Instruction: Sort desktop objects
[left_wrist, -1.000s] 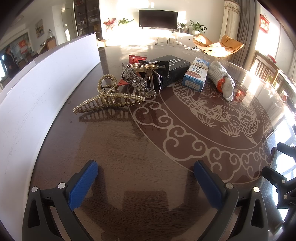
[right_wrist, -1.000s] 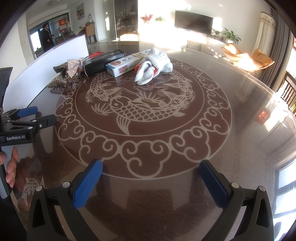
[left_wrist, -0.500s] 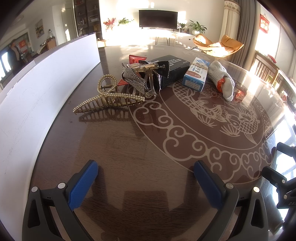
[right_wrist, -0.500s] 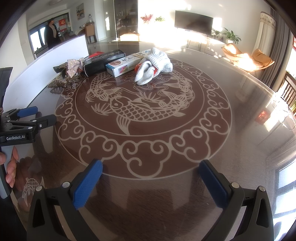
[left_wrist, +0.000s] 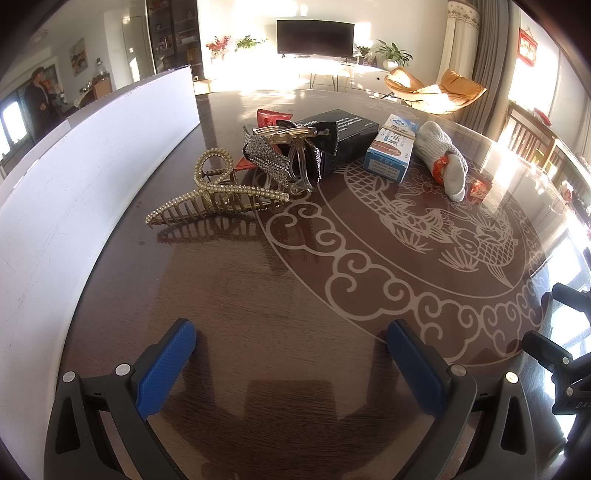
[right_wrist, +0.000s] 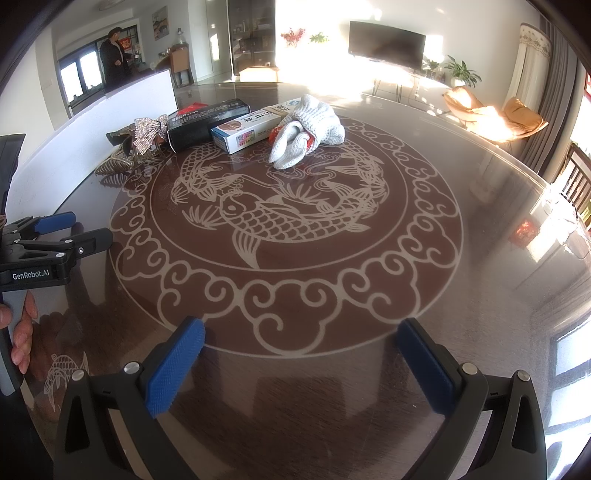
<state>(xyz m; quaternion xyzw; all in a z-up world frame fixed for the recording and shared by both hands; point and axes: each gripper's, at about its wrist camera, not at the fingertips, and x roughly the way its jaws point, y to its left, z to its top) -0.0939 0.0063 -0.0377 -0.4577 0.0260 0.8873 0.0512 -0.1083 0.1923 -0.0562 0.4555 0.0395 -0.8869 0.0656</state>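
While both sit empty with jaws wide, left hand-held gripper (left_wrist: 291, 343) and right hand-held gripper (right_wrist: 301, 341) hover over desk (right_wrist: 480, 295); gold hair claw (left_wrist: 214, 201) lies ahead of left, well apart.

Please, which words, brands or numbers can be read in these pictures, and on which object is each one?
"GenRobot.AI": on the left tongs, seen by the right camera.
Black box: white print, too blurred to read.
Blue-white box: characters, too small to read.
Red wall hanging: unreadable.
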